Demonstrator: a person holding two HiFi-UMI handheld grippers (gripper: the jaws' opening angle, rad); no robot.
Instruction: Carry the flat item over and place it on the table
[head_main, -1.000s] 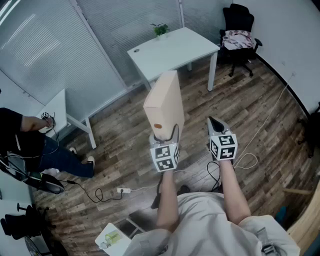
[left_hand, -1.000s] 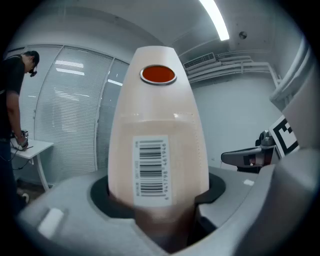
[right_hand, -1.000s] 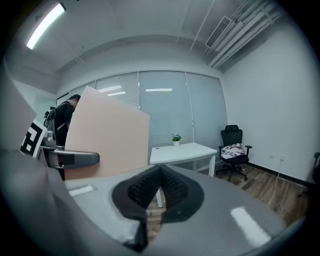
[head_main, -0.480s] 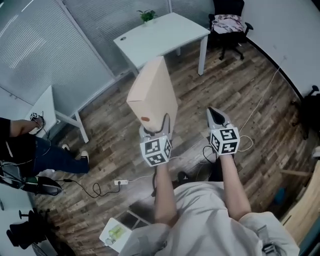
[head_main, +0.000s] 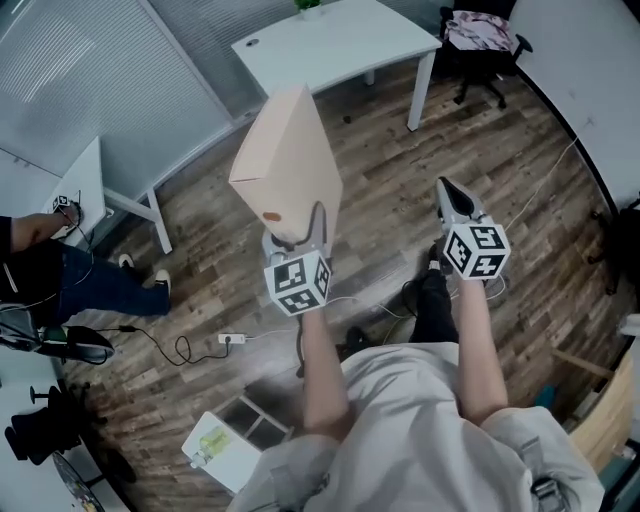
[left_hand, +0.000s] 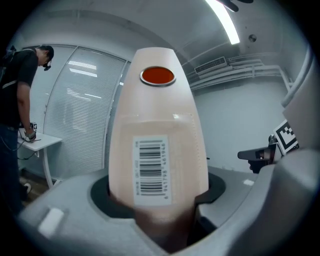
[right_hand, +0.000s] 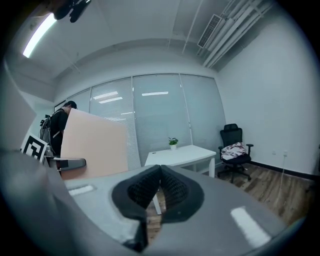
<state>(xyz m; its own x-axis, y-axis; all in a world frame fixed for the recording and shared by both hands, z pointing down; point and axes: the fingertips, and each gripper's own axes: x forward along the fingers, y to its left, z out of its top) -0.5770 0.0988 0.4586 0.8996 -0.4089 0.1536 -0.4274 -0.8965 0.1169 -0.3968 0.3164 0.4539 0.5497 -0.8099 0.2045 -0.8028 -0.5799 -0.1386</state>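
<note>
While the left gripper (head_main: 297, 232) has its jaws clamped on the bottom end of the flat box (head_main: 285, 165), the right gripper (head_main: 447, 192) rides alongside with its jaws pressed together and nothing between them. That box stands on end out of the grip, leaning away from the carrier, barcode label facing back at the gripper. It is up in the air over the wooden floor (head_main: 390, 160), well short of the white desk (head_main: 340, 45) ahead. So this looks like the carry leg, with the placing not yet begun. On the desk, a small plant (head_main: 308, 5) sits at the far edge, and the rest of the top looks bare. A black chair (head_main: 485, 40) with clothes on it stands beyond the desk's right end, and a person (head_main: 40, 270) is off to the left by another small desk. Next move, as I read it: close the gap to the near edge, tip the box down flat over the bare top, lower it until it rests, then part the left jaws.
</note>
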